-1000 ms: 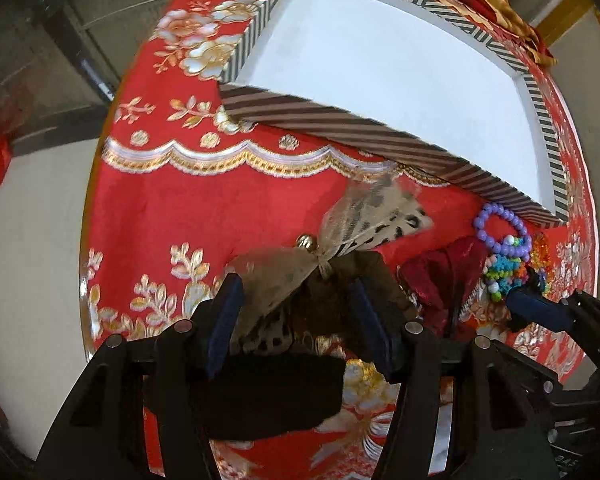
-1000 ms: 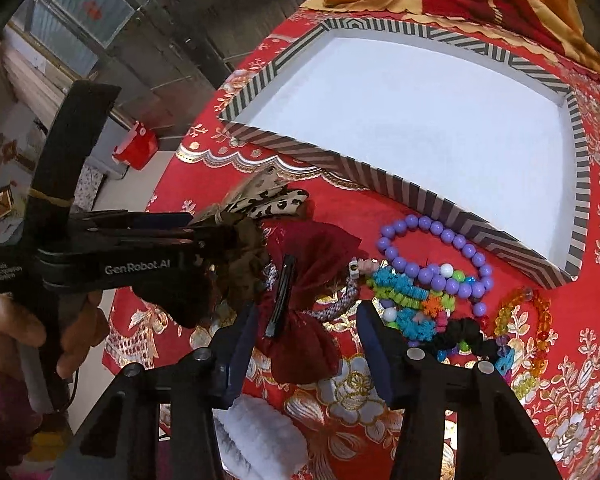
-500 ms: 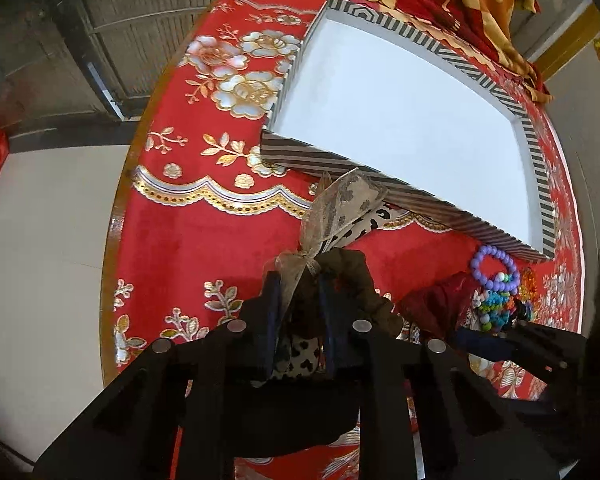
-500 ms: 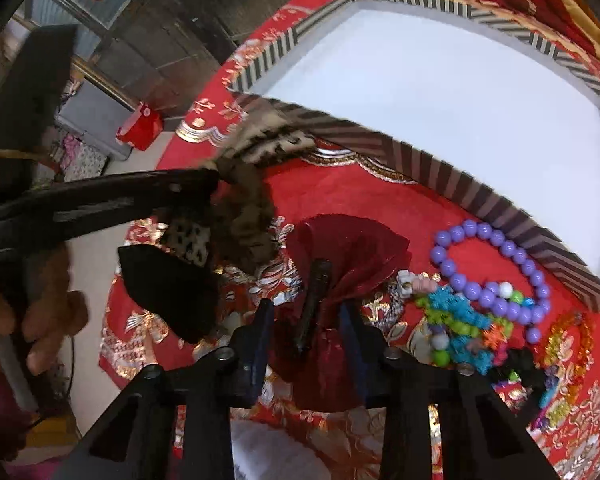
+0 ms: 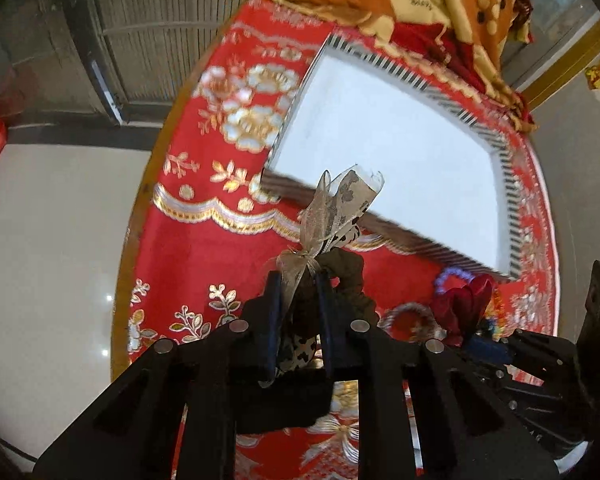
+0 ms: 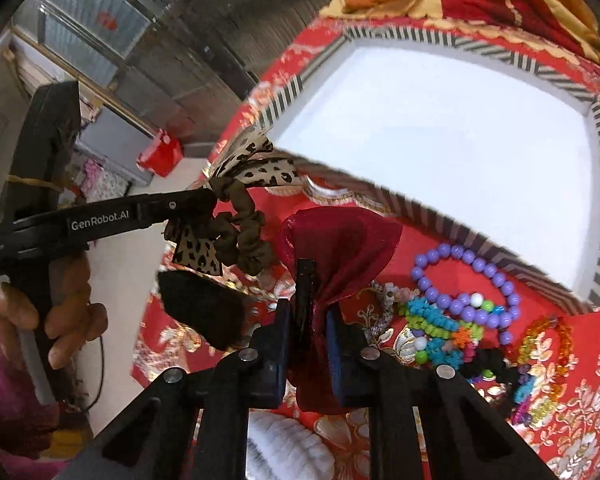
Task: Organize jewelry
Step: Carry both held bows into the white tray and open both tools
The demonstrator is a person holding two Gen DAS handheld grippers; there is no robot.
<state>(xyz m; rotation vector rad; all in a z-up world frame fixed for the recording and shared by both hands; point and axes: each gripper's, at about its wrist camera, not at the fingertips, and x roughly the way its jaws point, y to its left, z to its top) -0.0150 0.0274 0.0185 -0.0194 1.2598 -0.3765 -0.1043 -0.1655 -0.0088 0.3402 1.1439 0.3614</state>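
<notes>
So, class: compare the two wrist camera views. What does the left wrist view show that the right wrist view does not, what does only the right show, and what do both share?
Only the left wrist view shows the left gripper from behind, shut on the leopard-print scrunchie.

Only the right wrist view shows the person's hand, the orange bracelet and the black bow.

Both show the striped tray, red tablecloth, purple bead bracelet and red bow, on which the right gripper is closing.

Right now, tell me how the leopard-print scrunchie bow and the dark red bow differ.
The leopard-print scrunchie bow is spotted tan and brown, with a ruffled olive loop; the dark red bow is plain and shiny with a black clip. The left tongs pinch the first; the right tongs are closing on the second. Both hang above the red cloth.
</notes>
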